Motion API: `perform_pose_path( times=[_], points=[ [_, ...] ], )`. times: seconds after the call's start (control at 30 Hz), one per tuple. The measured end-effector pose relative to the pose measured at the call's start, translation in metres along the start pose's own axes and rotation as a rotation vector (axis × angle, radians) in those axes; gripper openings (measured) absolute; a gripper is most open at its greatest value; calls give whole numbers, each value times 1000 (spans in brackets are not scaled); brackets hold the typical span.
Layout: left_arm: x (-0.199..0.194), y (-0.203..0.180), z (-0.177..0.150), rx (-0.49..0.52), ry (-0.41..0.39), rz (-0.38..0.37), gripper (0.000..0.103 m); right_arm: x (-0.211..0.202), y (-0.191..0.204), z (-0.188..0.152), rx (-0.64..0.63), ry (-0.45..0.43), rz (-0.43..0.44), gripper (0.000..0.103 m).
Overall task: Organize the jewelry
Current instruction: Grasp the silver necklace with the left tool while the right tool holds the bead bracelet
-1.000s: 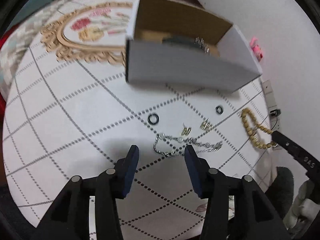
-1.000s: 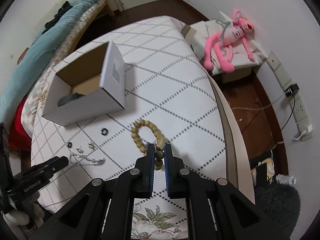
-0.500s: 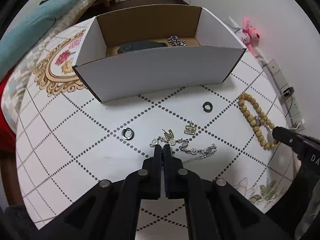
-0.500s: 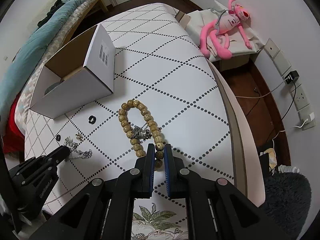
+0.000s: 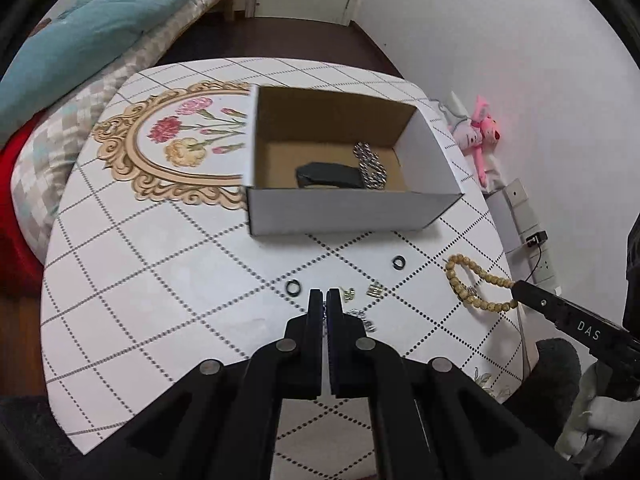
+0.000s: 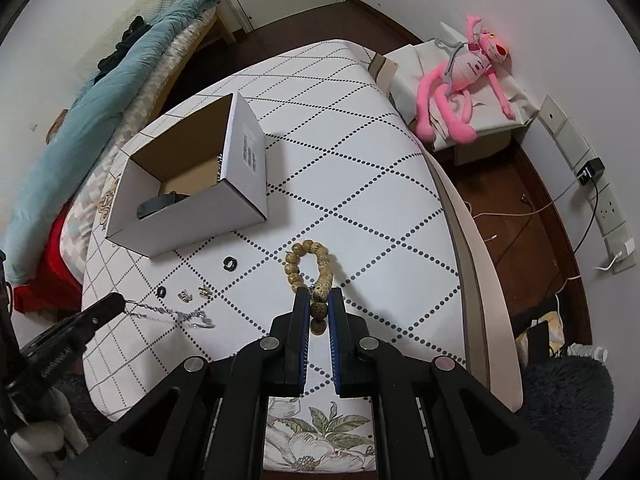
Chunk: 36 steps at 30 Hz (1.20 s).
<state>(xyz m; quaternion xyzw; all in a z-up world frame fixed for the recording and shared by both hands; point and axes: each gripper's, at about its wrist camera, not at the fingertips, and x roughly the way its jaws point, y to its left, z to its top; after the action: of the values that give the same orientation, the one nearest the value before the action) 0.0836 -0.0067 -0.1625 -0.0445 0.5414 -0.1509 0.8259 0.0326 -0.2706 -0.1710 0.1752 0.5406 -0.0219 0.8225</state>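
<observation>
**Both grippers clamped on jewelry beside the open box**

Left wrist view shows the left gripper (image 5: 325, 296) with its jaws drawn together on one end of the silver chain (image 6: 176, 313); in the right wrist view that end is pinched at the tip while the rest trails across the tablecloth (image 5: 160, 264). The right gripper (image 6: 319, 300) has its jaws narrowed onto the wooden bead bracelet (image 6: 310, 266), whose loop lies on the cloth ahead of the fingers. Two black rings (image 5: 294, 287) and two small gold earrings (image 5: 375, 289) lie between the chain and the white cardboard box (image 5: 344, 212). Inside the box sit a dark item and another silver chain.
</observation>
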Motion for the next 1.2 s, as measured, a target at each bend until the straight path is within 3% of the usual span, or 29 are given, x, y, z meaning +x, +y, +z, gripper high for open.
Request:
perform_pose_path(
  times=[0.33, 0.67, 0.83, 0.9, 0.93, 1.2],
  points=[
    [-39, 1, 17, -8, -71, -47, 0, -28, 16, 8, -25, -41, 68, 9],
    [-90, -9, 72, 35, -195, -112, 0, -78, 68, 62, -141, -137, 157, 9],
    [-71, 4, 72, -13, -122, -140, 8, -86, 93, 85, -180, -174, 159, 9],
    [-55, 9, 60, -28, -86, -115, 39, -83, 95, 85, -180, -173, 157, 9],
    [-46, 11, 53, -32, -77, -106, 43, -80, 95, 82, -179, -169, 154, 9],
    [37, 18, 1, -26, 84, -5, 44, -28, 61, 38, -99, -58, 102, 9]
  ],
)
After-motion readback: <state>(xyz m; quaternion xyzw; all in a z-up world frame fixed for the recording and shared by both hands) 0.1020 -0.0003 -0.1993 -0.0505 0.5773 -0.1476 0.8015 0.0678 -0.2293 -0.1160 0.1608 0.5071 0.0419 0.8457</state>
